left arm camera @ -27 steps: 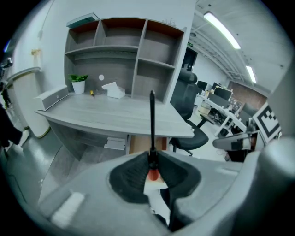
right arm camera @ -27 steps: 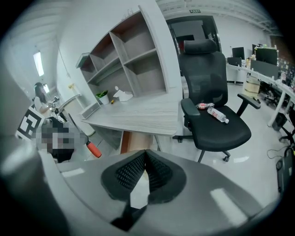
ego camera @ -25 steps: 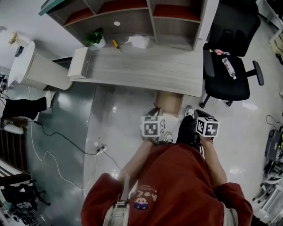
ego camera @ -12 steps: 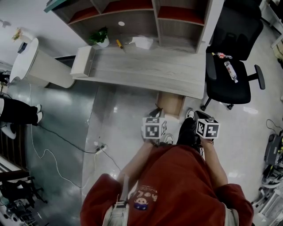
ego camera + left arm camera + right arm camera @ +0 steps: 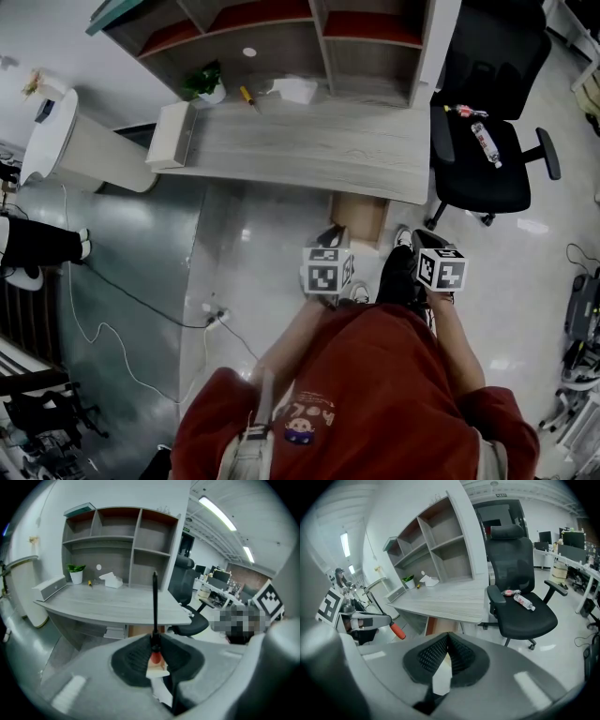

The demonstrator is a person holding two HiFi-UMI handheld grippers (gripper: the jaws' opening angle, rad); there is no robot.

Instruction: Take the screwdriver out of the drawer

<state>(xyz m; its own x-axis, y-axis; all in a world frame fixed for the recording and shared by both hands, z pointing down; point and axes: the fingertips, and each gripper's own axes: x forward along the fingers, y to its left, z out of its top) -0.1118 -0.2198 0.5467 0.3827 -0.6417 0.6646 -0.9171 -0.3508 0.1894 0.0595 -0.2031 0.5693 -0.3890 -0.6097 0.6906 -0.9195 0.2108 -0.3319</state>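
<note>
the left gripper (image 5: 154,645) is clamped narrow on the screwdriver (image 5: 154,606), with the red handle between the pads and the black shaft standing up past the tips. the right gripper (image 5: 447,641) has its jaws pressed together, empty. both hang in front of the person, apart from the desk (image 5: 309,150) front edge, with glossy floor (image 5: 262,244) between. an office chair (image 5: 483,159) stands just beside the desk's right end.

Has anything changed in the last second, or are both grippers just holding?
Only a bystander's legs at the left edge moved further out of the head view. Both grippers kept their places: the left gripper clamps the screwdriver, and the right gripper is shut and empty.
</note>
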